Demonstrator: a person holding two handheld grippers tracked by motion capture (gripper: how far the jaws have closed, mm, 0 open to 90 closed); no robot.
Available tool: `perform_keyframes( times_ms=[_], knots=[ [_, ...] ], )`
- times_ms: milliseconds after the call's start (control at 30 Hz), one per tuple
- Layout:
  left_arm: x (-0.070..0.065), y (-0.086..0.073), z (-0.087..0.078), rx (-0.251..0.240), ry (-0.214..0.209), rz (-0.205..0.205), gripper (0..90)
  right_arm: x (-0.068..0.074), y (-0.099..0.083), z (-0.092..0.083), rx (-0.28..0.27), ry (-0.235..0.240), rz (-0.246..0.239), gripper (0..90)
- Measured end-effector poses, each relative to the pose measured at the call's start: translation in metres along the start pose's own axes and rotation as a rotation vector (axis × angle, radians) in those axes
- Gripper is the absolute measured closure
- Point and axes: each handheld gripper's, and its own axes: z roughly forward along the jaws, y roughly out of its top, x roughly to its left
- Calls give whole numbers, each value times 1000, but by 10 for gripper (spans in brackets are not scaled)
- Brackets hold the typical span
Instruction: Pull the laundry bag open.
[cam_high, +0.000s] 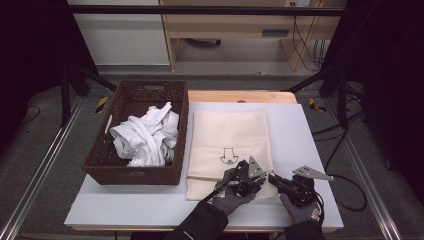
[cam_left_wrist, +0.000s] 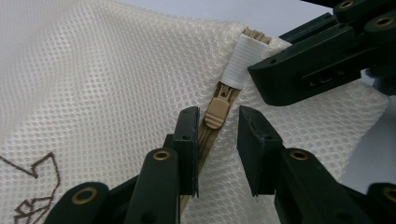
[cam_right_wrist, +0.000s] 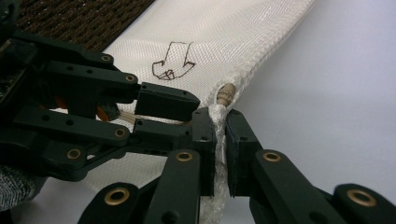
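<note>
A cream mesh laundry bag (cam_high: 230, 130) with a drawn arrow lies flat on the pale table (cam_high: 300, 130). Both grippers meet at its near right corner. My left gripper (cam_high: 261, 181) stands open, its fingers either side of the tan zipper pull (cam_left_wrist: 215, 112) without pressing on it. In its own view the left gripper (cam_left_wrist: 218, 122) points along the zipper toward a white tab (cam_left_wrist: 240, 63). My right gripper (cam_right_wrist: 219, 116) is shut on a pinch of bag fabric at the corner, just below the zipper's tan end (cam_right_wrist: 225, 95). The left gripper (cam_right_wrist: 187, 116) lies close beside it.
A dark wicker basket (cam_high: 135, 176) with crumpled white cloth (cam_high: 147, 135) stands left of the bag, almost touching it. Bare table runs right of the bag (cam_high: 305, 150) and along the near edge. Cables trail off the table's right side.
</note>
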Motion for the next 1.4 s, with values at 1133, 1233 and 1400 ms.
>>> perform_keyframes(
  times_ms=[1133, 1233, 1400],
  knots=[
    [5, -5, 6, 40, -88, 22, 742, -1, 0, -1, 2, 7, -7, 844],
    [10, -4, 7, 33, -81, -11, 732, -1, 0, -1, 9, 11, -9, 844],
    [10, -1, 11, 48, -94, -14, 714, -1, -1, 1, 14, 9, -7, 844]
  ],
)
